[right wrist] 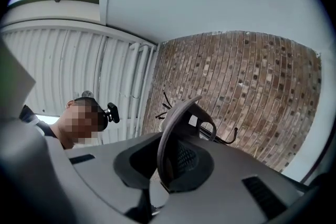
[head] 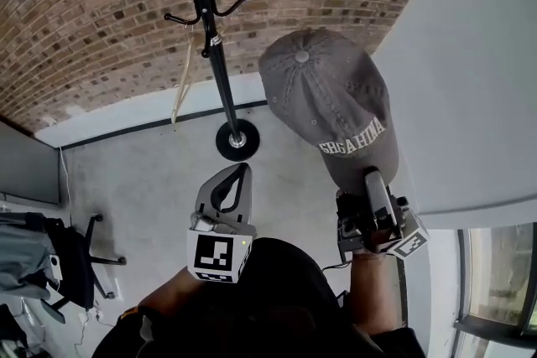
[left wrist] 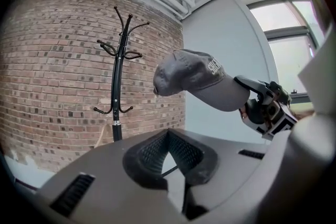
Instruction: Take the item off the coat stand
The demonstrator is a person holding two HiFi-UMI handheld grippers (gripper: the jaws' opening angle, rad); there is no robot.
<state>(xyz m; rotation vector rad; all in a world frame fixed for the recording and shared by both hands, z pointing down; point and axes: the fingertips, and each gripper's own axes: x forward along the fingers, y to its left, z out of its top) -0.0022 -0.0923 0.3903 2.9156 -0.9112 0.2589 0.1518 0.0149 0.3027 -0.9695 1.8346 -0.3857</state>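
Observation:
The black coat stand (head: 214, 54) rises against the brick wall, its hooks bare. A grey cap (head: 327, 96) with white lettering hangs in the air to the right of the stand, clear of it. My right gripper (head: 373, 180) is shut on the cap's brim from below. In the right gripper view the brim (right wrist: 167, 134) stands edge-on between the jaws. My left gripper (head: 242, 170) is lower left of the cap, in front of the stand's round base (head: 236, 139). Its fingertips meet, with nothing between them. The left gripper view shows the cap (left wrist: 194, 78) right of the stand (left wrist: 119, 71).
A pale cord (head: 180, 84) dangles beside the pole. An office chair (head: 71, 260) with clothing stands at the lower left. A white wall (head: 478, 80) curves along the right, with a window (head: 495, 281) below it. The floor is grey concrete.

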